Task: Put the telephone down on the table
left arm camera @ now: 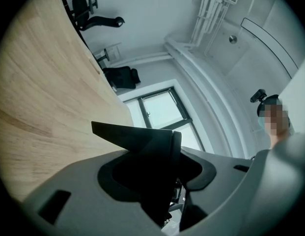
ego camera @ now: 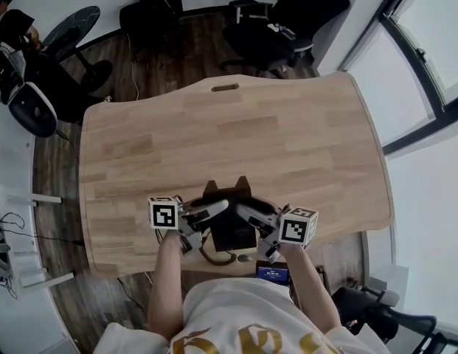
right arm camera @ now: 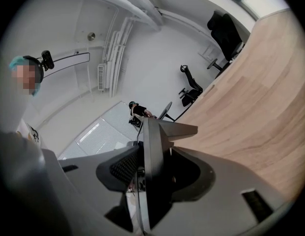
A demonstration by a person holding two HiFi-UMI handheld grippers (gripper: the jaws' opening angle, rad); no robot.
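A black telephone hangs over the near edge of the wooden table, and its coiled cord dangles toward me. My left gripper clamps its left side and my right gripper its right side. In the left gripper view the dark telephone body fills the gap between the jaws of the left gripper. The right gripper view shows a thin black edge of the telephone pinched in the right gripper. I cannot tell whether the telephone touches the tabletop.
The table has a cable slot at its far edge. Black office chairs stand behind it and a white chair at the left. A small device with a blue screen sits just below the near table edge. Windows run along the right.
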